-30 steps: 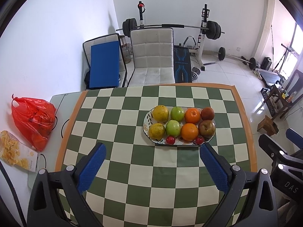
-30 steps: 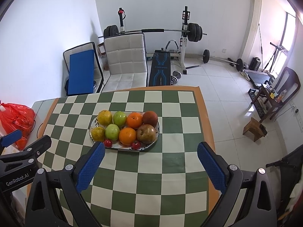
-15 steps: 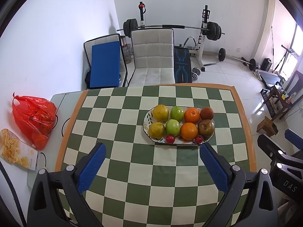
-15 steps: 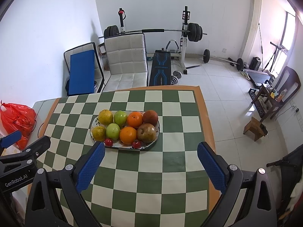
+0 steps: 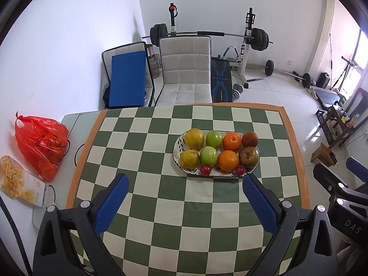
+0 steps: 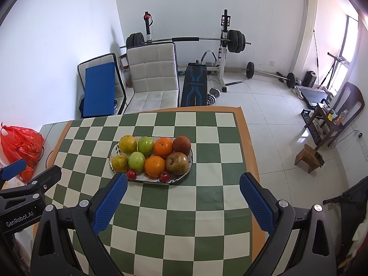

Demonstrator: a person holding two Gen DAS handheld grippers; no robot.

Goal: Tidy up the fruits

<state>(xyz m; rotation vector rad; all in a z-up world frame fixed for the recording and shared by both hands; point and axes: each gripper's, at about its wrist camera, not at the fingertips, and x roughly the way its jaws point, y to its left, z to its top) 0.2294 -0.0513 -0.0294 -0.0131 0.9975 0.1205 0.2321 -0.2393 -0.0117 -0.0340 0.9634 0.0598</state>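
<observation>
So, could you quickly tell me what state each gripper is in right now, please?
Left gripper: open, holding nothing, above the table.
Right gripper: open, holding nothing, above the table.

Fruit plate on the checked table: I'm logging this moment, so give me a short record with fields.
plate: oval white patterned plate on green-and-cream checked tablecloth
fruit rows: yellow citrus, green apples, oranges, brown fruits, paired by colour
front: two small red fruits
left tool: open, empty
right tool: open, empty
</observation>
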